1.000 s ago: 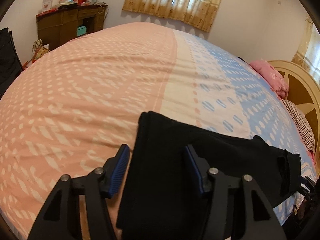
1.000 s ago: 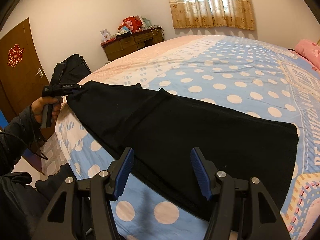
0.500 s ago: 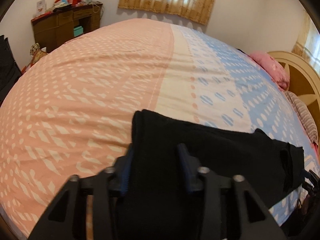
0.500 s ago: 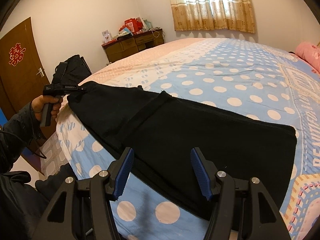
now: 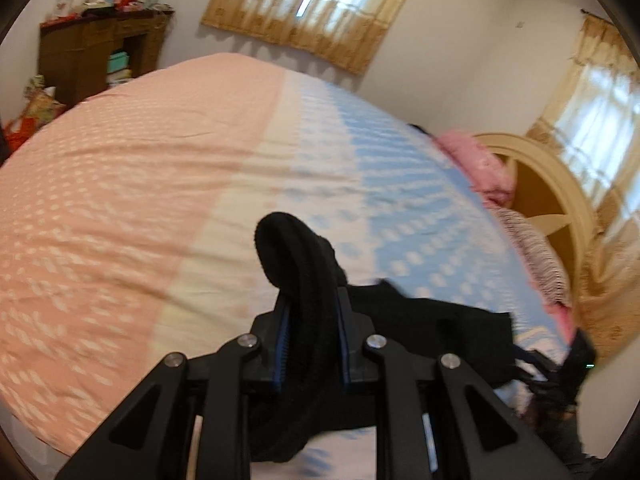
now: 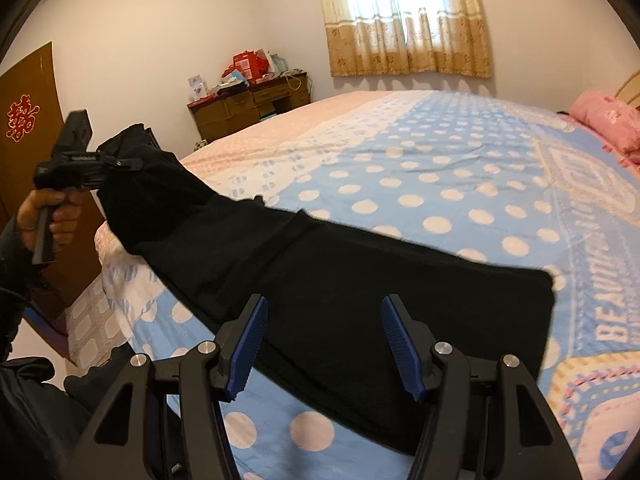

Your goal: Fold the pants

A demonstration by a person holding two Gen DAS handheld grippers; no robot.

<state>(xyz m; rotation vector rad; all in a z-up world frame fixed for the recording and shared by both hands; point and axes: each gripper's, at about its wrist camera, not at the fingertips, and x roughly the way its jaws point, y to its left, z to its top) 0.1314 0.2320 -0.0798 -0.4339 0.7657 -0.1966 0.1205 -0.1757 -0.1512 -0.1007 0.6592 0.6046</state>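
Note:
Black pants [image 6: 360,280] lie lengthwise along the near edge of the bed. My left gripper [image 5: 312,320] is shut on one end of the pants [image 5: 296,264], which bunches up between its blue pads and is lifted off the bed. In the right wrist view the left gripper [image 6: 120,164] holds that end raised at the far left. My right gripper [image 6: 320,336] is open, its fingers apart just above the wide end of the pants, holding nothing.
The bed [image 6: 460,168] has a pink and blue dotted cover. A pink pillow [image 6: 604,120] and a curved headboard [image 5: 560,200] are at the right. A brown desk [image 6: 248,108] with clutter stands by the far wall. A brown door [image 6: 28,128] is at the left.
My left gripper closed on the end of the pants and lifted it off the bed, moving toward the right. My right gripper stayed open over the other end.

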